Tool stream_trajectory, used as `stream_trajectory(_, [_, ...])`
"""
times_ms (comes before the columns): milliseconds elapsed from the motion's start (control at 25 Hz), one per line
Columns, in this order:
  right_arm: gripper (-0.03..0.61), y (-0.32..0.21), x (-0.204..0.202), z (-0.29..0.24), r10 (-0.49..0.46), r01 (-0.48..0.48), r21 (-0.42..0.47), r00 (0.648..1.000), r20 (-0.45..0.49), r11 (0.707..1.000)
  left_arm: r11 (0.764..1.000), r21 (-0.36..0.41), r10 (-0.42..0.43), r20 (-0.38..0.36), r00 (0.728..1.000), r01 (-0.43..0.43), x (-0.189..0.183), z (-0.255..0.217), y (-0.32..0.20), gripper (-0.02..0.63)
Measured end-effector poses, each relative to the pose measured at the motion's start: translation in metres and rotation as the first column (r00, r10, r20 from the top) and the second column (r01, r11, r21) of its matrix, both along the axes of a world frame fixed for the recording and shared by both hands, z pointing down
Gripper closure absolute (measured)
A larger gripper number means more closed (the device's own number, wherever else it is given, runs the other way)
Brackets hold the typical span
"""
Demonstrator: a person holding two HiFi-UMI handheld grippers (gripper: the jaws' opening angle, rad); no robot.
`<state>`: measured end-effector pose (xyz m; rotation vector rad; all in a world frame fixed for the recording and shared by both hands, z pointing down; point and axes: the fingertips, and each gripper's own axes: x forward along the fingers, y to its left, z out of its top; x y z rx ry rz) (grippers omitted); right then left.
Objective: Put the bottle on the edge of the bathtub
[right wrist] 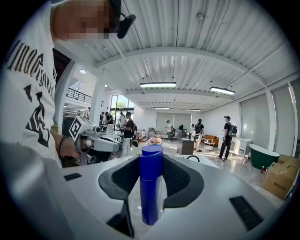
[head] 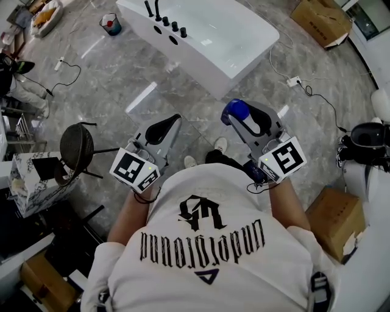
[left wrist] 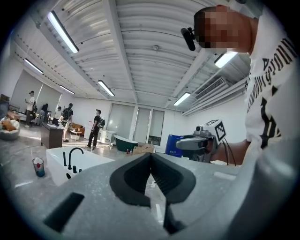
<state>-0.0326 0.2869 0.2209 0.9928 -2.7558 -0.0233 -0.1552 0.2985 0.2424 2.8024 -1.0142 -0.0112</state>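
A white bathtub (head: 213,46) with a black faucet (head: 153,8) at its near-left end stands on the marble floor ahead of me. My right gripper (head: 241,116) is shut on a blue bottle (head: 236,111), held in the air short of the tub's near corner. In the right gripper view the bottle (right wrist: 151,183) stands upright between the dark pads (right wrist: 180,178). My left gripper (head: 173,120) hangs beside it to the left, its jaws shut on nothing, tips meeting (left wrist: 151,155). The left gripper view shows the tub (left wrist: 56,160) and the right gripper (left wrist: 199,143).
A small cup (head: 110,24) sits on the floor left of the tub. A black round stool (head: 76,146) is at my left, cardboard boxes (head: 321,21) (head: 335,220) at the right, and a power strip with cable (head: 294,81). Several people stand far off (right wrist: 227,133).
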Motion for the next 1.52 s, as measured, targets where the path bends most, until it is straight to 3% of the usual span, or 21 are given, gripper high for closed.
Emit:
stream_trajectory(520, [0.428, -0.054, -0.017, 0.015, -0.041, 0.041, -0.009, 0.999, 0.015, 0.999, 0.999, -0.031, -0.032, 0.029, 0.999, 0.033, -0.012, 0.015, -0.039, 0.598])
stream_trajectory(920, [0.428, -0.116, 0.001, 0.017, -0.064, 0.065, -0.028, 0.998, 0.008, 0.998, 0.997, -0.058, -0.058, 0.021, 0.998, 0.059, 0.004, 0.022, -0.101, 0.598])
stream_trajectory(1240, [0.428, -0.183, 0.036, 0.026, -0.079, 0.079, -0.059, 0.997, 0.011, 0.995, 0.993, -0.086, -0.082, 0.023, 0.996, 0.083, 0.034, 0.03, -0.173, 0.598])
stream_trajectory(1520, [0.428, -0.231, 0.072, 0.026, -0.11, 0.111, -0.052, 0.994, 0.027, 0.992, 0.994, -0.086, -0.056, 0.045, 0.997, 0.059, 0.091, 0.035, -0.221, 0.598])
